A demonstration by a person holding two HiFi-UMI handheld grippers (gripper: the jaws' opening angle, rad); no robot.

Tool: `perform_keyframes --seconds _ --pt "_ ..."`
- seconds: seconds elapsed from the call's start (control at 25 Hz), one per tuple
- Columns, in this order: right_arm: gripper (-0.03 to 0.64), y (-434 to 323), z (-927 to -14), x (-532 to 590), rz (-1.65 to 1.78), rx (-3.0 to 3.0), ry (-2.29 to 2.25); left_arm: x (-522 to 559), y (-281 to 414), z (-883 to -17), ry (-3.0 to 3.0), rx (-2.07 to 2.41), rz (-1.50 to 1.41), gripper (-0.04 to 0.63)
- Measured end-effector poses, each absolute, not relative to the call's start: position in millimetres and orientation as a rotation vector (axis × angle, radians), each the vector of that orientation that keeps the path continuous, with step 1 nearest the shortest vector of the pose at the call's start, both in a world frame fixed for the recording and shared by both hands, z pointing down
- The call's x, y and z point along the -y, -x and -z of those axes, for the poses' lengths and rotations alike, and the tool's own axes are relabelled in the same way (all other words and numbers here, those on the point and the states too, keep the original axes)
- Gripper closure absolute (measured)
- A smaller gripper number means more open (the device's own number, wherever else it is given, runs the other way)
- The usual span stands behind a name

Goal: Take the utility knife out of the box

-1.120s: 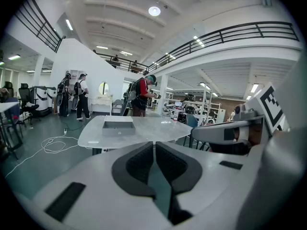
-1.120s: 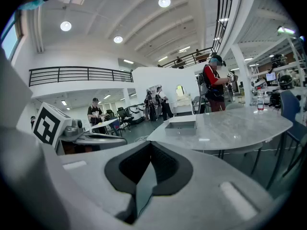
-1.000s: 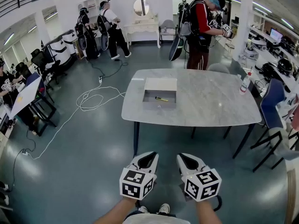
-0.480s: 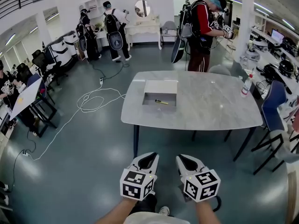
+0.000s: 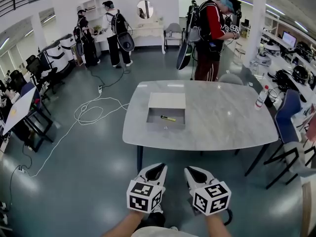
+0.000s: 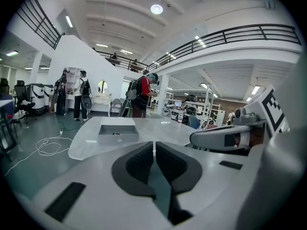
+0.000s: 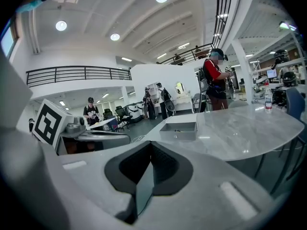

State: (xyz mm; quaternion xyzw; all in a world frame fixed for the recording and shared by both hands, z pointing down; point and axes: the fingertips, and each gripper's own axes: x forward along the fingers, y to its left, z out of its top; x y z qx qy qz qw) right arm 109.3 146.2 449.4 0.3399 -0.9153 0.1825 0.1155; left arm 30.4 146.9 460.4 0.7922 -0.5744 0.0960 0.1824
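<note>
Looking down from my head, my left gripper [image 5: 156, 169] and right gripper [image 5: 194, 171] sit at the bottom middle. The utility knife [image 5: 168, 118] lies in the open box [image 5: 165, 127] on the table [image 5: 222, 117], mid picture, well apart from me.

In my left gripper view, the jaws are pressed together on nothing.

My right gripper view shows the same.

I think the knife is small, light, hard and a bit slippery. I would pinch its middle.
</note>
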Motion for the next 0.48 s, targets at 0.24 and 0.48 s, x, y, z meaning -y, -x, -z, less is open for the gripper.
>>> perform_keyframes --seconds 0.24,0.48 --pt "0.612 -81.8 -449.7 -103.1 -0.553 2.663 -1.008 -101.9 -3.0 -461.5 -2.234 1.595 -0.275 0.572" --pt "0.612 -49.9 -452.4 -74.2 -0.562 2.641 -1.005 -71.7 27.7 -465.9 -2.223 1.572 -0.265 0.572"
